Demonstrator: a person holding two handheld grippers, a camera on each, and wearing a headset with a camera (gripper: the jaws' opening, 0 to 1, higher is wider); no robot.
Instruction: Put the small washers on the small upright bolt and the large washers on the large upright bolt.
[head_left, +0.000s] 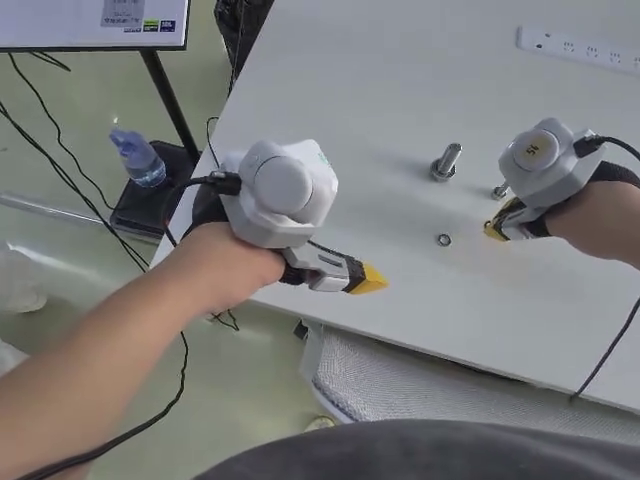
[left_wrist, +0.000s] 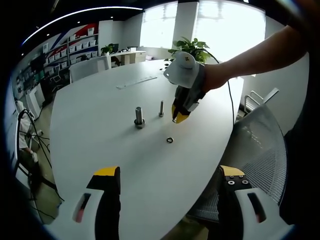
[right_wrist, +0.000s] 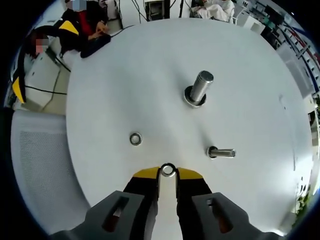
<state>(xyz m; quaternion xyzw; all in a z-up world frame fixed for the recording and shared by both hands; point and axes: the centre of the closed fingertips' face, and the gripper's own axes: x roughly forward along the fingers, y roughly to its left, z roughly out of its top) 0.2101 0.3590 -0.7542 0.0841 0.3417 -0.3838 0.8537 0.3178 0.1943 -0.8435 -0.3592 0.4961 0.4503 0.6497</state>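
Washer (right_wrist: 168, 166) is pinched in the right tongs (right_wrist: 168, 175), left tongs (left_wrist: 170, 172) wide, so keep it flat and centre it over the small bolt (right_wrist: 221, 152).

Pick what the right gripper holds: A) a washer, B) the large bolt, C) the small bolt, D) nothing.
A: in the right gripper view, a washer sits pinched at the tips of the right gripper, between its nearly closed jaws.

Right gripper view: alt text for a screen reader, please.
The right gripper pinches a washer between its jaws over a white table. Ahead stand a large bolt and a small bolt; a loose washer lies left of them.
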